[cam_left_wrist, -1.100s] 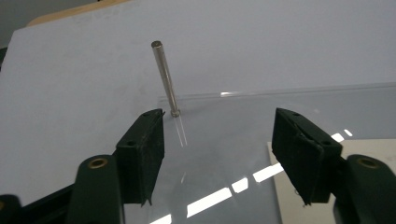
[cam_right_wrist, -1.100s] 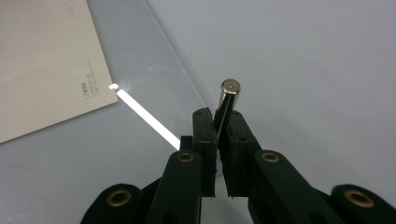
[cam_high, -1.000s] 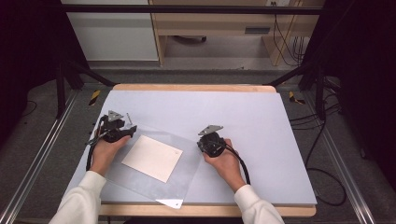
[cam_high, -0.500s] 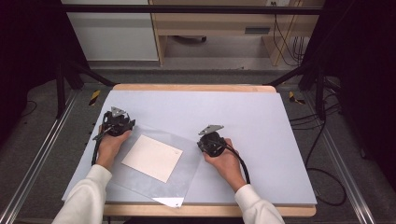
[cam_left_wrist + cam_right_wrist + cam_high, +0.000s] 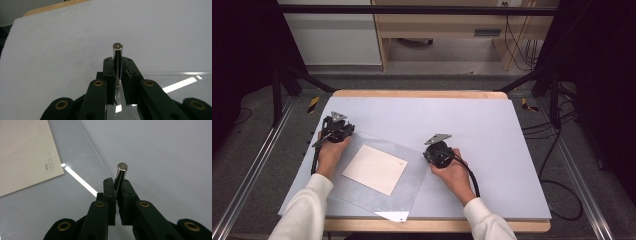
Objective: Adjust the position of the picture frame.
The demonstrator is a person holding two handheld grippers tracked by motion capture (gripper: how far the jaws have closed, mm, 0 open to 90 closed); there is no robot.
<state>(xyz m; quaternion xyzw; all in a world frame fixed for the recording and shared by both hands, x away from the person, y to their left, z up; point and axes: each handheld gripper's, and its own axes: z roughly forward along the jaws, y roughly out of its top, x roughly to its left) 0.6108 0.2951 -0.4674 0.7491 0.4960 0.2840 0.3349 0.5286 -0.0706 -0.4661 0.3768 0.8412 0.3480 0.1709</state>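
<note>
Metal pins [image 5: 117, 53] [image 5: 121, 171] stand clamped in each gripper [image 5: 335, 131] [image 5: 438, 151] beside the transparent sheet [image 5: 412, 185].

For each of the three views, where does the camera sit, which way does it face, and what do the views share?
High view: above the person's side, facing forward and down on the table; forearms, left claw, right claw.
Left gripper view: on the left claw, along its jaws shut on a metal pin, over the table.
Right gripper view: on the right claw, gripping a pin.
Shared: clear sheet, paper.
</note>
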